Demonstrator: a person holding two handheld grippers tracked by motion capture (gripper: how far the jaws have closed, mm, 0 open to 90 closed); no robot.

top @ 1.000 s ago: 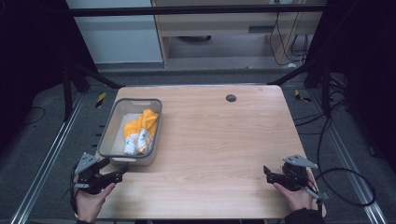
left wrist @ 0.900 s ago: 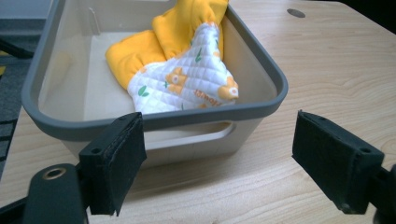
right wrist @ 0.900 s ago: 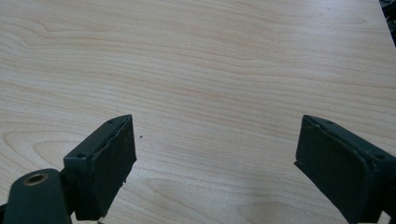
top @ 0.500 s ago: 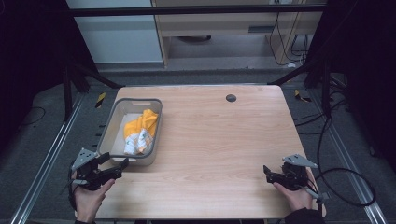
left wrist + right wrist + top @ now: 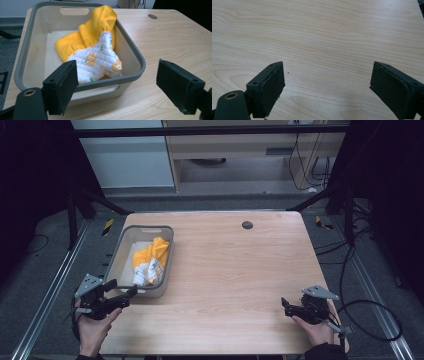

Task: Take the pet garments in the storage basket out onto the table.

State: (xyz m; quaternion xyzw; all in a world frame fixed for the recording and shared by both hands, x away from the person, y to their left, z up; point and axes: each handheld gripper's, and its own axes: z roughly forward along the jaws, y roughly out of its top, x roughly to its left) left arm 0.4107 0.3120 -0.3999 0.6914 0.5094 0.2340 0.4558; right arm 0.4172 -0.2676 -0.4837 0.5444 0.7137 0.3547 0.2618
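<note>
**Left gripper creeping up on the bin**

Bin (image 5: 131,254) sits just ahead of the left gripper (image 5: 121,296), and the cloth (image 5: 93,50) is bunched inside it, yellow part draped up the wall ahead and to the right of the jaws, white quilted part nearest them. Compared to a second ago, the left gripper has moved forward and a bit inward, so its tips are now right at the bin's near wall; can't tell if they're touching. Jaws are spread wide, nothing between them, with the near rim across the gap in the left gripper view. Right gripper (image 5: 286,304) hasn't budged: low over bare table (image 5: 332,37), jaws also wide apart and empty, well away from the bin.
</note>
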